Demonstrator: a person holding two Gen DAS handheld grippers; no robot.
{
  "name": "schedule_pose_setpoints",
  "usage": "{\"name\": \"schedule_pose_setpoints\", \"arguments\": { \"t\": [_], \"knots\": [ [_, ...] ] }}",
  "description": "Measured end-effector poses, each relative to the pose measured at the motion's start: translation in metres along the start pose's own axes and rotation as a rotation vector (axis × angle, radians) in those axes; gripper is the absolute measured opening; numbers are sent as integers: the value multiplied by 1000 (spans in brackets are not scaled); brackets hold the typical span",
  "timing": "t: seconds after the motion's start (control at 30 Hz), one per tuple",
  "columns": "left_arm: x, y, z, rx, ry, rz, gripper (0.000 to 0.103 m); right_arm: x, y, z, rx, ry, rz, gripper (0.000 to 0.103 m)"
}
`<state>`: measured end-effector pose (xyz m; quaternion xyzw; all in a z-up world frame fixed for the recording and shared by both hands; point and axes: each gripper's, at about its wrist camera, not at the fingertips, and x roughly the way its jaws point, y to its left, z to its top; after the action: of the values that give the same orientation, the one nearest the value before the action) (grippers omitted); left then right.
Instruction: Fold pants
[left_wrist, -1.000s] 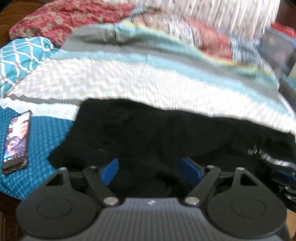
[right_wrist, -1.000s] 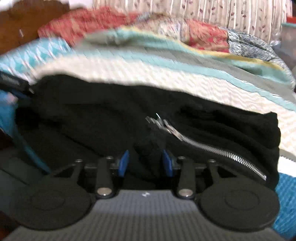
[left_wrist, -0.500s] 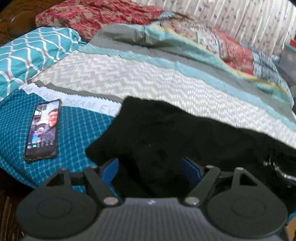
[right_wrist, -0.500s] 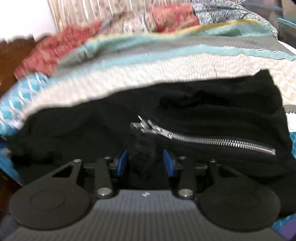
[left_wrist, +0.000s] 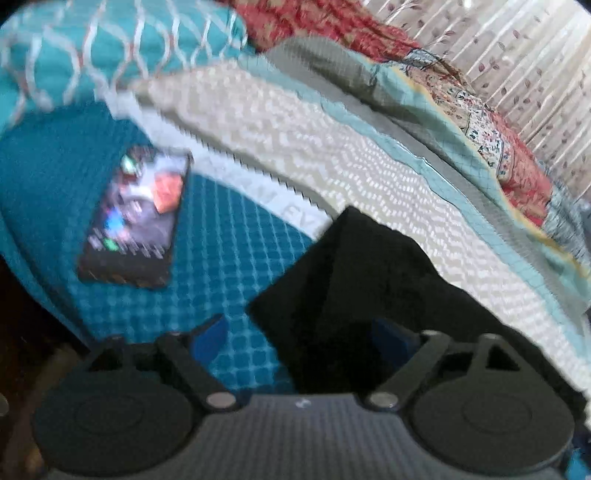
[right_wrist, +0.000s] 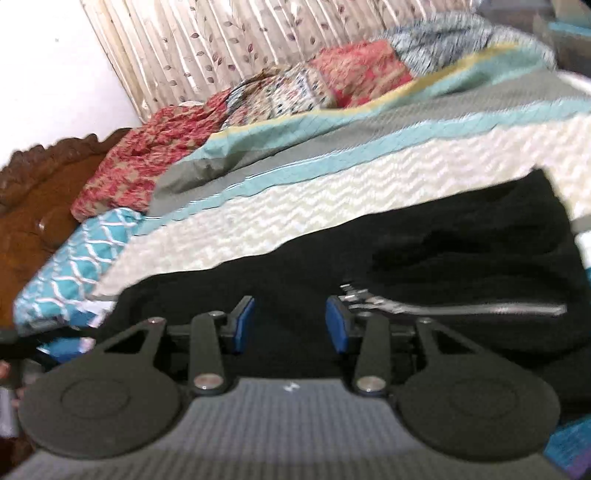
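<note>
Black pants lie folded on the bed, with a silver zipper on the right in the right wrist view. My right gripper is open just above the black cloth, left of the zipper, holding nothing. In the left wrist view the pants' left corner lies over the blue quilted cover. My left gripper is open, its jaws wide apart; the right blue pad sits against the cloth edge, the left pad over the blue cover.
A phone with a lit screen lies on the blue cover, left of the pants. A teal patterned pillow, striped bedspread and red floral blanket lie behind. A wooden headboard is at far left.
My right gripper has opened and let go of the black cloth it pinched. My left gripper has swung left, so the phone and blue cover fill more of its view.
</note>
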<state>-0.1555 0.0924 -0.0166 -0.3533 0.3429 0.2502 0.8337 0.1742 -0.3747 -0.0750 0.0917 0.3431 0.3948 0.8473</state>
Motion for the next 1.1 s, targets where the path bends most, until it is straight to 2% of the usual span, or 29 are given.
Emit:
{"name": "schedule_pose_setpoints", "arguments": {
  "t": [0.1, 0.17, 0.23, 0.27, 0.3, 0.33, 0.4, 0.43, 0.47, 0.53, 0.57, 0.67, 0.77, 0.83, 0.93, 1.0, 1.03, 1.1],
  "knots": [
    [14, 14, 0, -103, 23, -51, 99, 29, 24, 4, 1, 68, 69, 44],
    [19, 19, -1, -147, 7, -76, 99, 57, 49, 7, -38, 117, 133, 29],
    [20, 19, 0, -155, -14, -88, 83, 93, 78, 6, -75, 174, 197, 21],
    [20, 18, 0, -142, -20, -96, 53, 115, 91, 4, -66, 220, 235, 18],
    [23, 17, 1, -128, -14, -97, 36, 136, 99, 0, -47, 270, 261, 18],
    [24, 17, 1, -127, -9, -97, 33, 161, 107, -7, -17, 336, 271, 18],
    [21, 15, 4, -136, -8, -120, 26, 209, 116, -34, 51, 498, 229, 14],
    [16, 9, 4, -123, -17, -147, 26, 218, 117, -42, 67, 495, 220, 8],
    [7, 0, 2, -84, -37, -177, 26, 220, 116, -41, 95, 482, 232, 8],
    [-11, -29, -6, 61, -90, -239, 26, 217, 109, -33, 169, 500, 258, 8],
    [-17, -45, -13, 134, -107, -266, 26, 212, 105, -29, 181, 487, 270, 13],
    [-25, -88, -34, 314, -106, -353, 25, 181, 84, -17, 230, 376, 288, 15],
    [-25, -122, -57, 444, -81, -424, 22, 153, 60, -9, 293, 302, 235, 15],
    [-21, -148, -73, 525, -37, -464, 21, 126, 46, -3, 275, 208, 166, 15],
    [-7, -176, -102, 644, 54, -470, 23, 89, 25, 1, 265, 77, 50, 15],
    [5, -181, -113, 690, 136, -443, 22, 77, 14, -1, 312, 40, 30, 19],
    [2, -178, -115, 697, 142, -465, 22, 78, 12, -3, 343, 45, 41, 28],
    [-17, -164, -107, 697, 87, -509, 26, 86, 14, -4, 365, 63, 96, 44]
  ]
}}
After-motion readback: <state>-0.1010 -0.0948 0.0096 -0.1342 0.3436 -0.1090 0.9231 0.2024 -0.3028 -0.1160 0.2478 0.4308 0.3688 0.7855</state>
